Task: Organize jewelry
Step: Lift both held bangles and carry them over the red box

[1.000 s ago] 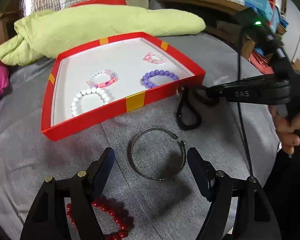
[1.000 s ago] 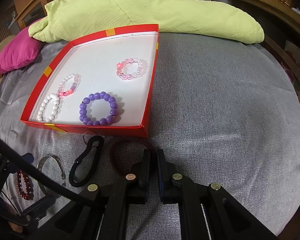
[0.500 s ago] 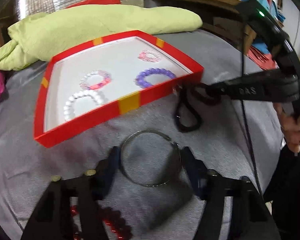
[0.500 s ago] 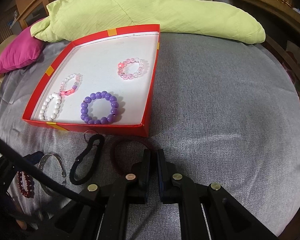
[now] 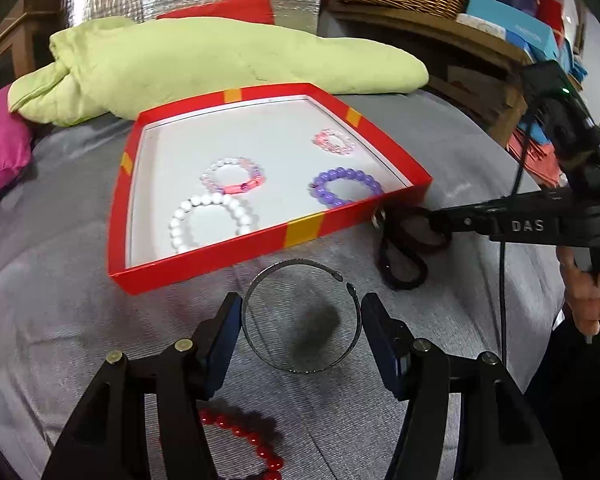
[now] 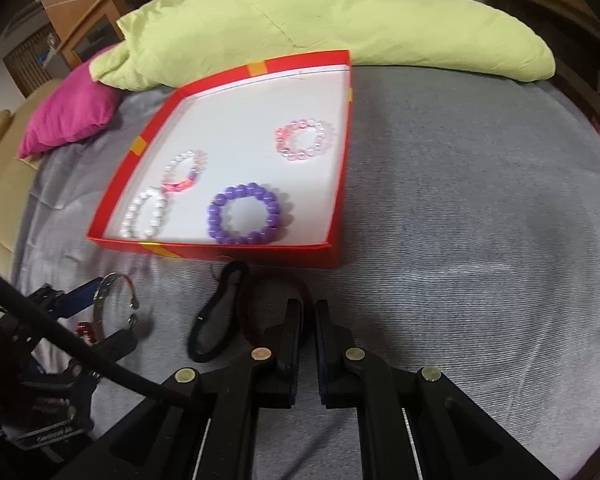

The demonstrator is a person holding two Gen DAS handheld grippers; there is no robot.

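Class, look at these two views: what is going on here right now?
A person is sorting jewelry into a red tray that already holds four beaded bracelets. The left gripper is open, its fingers on either side of a metal bangle on the grey cloth. The right gripper is closed on a dark red band beside a black hair tie.

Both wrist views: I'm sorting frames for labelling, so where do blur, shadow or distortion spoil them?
Left wrist view: sharp; fisheye bends the red cardboard tray; a dark shadow blotch lies inside the open silver metal bangle. Right wrist view: slightly soft; white bead bracelet and bangle smeared; dark vignette in the corners.
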